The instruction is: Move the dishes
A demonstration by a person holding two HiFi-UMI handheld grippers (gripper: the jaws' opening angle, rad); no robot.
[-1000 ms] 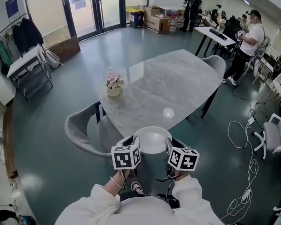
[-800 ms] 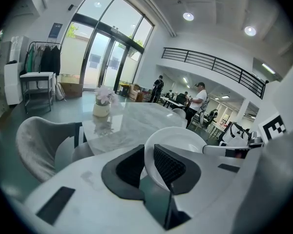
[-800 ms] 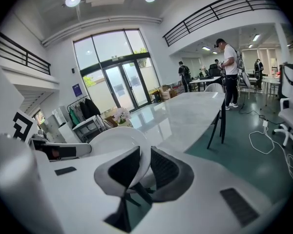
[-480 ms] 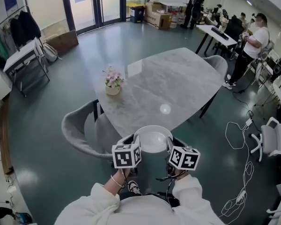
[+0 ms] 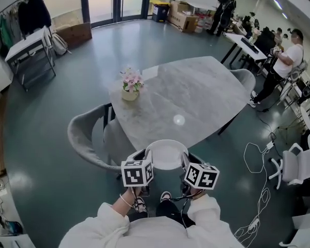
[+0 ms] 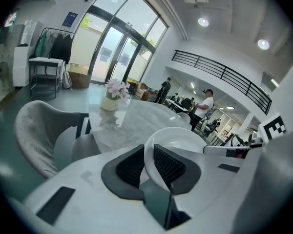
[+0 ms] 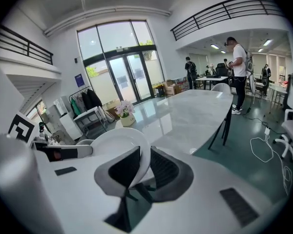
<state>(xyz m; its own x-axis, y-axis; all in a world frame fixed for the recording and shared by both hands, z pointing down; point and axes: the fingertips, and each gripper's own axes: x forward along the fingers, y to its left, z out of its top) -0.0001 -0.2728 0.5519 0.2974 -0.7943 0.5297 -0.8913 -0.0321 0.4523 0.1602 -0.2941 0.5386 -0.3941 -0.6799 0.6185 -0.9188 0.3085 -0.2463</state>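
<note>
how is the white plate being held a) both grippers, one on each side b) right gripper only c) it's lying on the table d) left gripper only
a: the left gripper and the right gripper each have their jaws closed on the rim of the plate, on opposite sides.

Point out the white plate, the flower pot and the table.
white plate [image 5: 167,155], head view, middle of its well
flower pot [image 5: 129,94], head view, its side
table [image 5: 196,92], head view, bare top

No legible text, blue wall sign [image 7: 79,80] too small to read
</note>
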